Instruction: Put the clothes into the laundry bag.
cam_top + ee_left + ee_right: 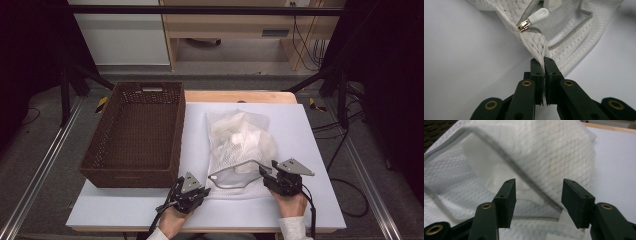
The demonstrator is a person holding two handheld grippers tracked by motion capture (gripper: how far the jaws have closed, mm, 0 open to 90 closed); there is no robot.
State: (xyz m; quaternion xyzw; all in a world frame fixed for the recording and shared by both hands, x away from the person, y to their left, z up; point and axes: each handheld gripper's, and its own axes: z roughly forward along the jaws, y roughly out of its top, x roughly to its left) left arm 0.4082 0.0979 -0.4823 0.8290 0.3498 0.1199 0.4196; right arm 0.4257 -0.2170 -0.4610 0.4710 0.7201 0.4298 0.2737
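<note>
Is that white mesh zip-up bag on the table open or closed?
Open. The white mesh laundry bag has its grey zipper edge gaping, showing white cloth inside; the zipper slider sits at one end.

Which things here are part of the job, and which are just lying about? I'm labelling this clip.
In use:
mesh laundry bag, zipper open
left gripper, pinching its corner
right gripper, open at the bag's mouth
white cloth inside

Probably idle:
wicker basket, untouched
cables on the floor

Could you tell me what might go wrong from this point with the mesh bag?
The left gripper pinches only a thin corner of the mesh bag, so the mesh may slip out or tear. The right gripper is open around the zipper edge; closing could miss it and grab the white cloth inside.
</note>
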